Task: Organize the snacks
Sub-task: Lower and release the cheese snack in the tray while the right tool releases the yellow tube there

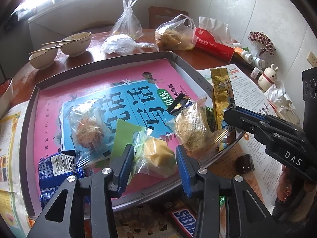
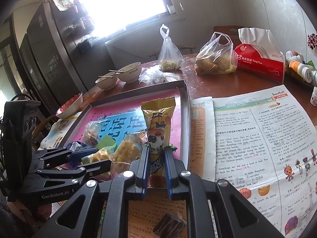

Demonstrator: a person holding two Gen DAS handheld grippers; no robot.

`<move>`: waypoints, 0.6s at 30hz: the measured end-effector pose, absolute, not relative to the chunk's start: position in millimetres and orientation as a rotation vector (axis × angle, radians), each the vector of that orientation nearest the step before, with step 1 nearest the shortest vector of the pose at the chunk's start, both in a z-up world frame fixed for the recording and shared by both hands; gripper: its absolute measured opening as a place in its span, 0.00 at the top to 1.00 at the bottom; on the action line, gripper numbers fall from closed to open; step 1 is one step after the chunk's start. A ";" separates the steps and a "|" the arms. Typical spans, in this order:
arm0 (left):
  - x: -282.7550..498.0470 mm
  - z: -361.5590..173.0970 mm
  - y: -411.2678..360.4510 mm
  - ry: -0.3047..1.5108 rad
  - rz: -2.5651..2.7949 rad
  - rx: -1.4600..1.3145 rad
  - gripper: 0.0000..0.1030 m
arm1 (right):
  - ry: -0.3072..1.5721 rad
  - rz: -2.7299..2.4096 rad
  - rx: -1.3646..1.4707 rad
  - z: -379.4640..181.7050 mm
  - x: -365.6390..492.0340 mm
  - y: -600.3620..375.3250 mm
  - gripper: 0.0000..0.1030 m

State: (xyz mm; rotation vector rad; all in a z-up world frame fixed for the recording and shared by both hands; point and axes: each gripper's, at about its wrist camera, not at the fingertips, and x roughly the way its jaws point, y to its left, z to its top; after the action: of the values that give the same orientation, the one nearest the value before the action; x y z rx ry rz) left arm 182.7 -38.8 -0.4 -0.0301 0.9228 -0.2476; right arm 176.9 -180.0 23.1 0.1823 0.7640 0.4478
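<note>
While the right gripper [image 2: 156,154] stays out of nothing and clenches the lower part of a gold snack packet [image 2: 158,127], holding it upright over the near right corner of the tray [image 2: 186,107], the left gripper [image 1: 154,156] stands released, its jaws either side of a yellow cake in clear wrap [image 1: 156,154] lying in the tray. Left of it lies a round pastry [image 1: 89,132]; right, a crumbly bar [image 1: 190,130]. Beyond the tray, bowls [image 1: 76,43] and a red tissue pack [image 2: 261,63] sit on the counter [image 2: 208,85].
</note>
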 end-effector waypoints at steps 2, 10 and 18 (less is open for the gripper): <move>181.4 0.1 -38.7 0.921 -0.248 -0.030 0.53 | 0.765 0.446 0.183 23.3 176.2 -180.5 0.84; 177.3 1.5 -36.6 0.918 -0.257 -0.045 0.45 | 0.773 0.428 0.182 23.4 172.5 -181.2 0.83; 170.4 5.5 -35.1 0.906 -0.267 -0.051 0.43 | 0.765 0.419 0.182 27.0 167.4 -182.4 0.69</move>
State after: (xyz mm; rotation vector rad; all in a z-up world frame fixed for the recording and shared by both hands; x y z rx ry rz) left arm 170.4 -35.1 5.5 -0.0505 0.9059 -0.2671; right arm 167.4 -182.4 27.0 0.1816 0.7654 0.4194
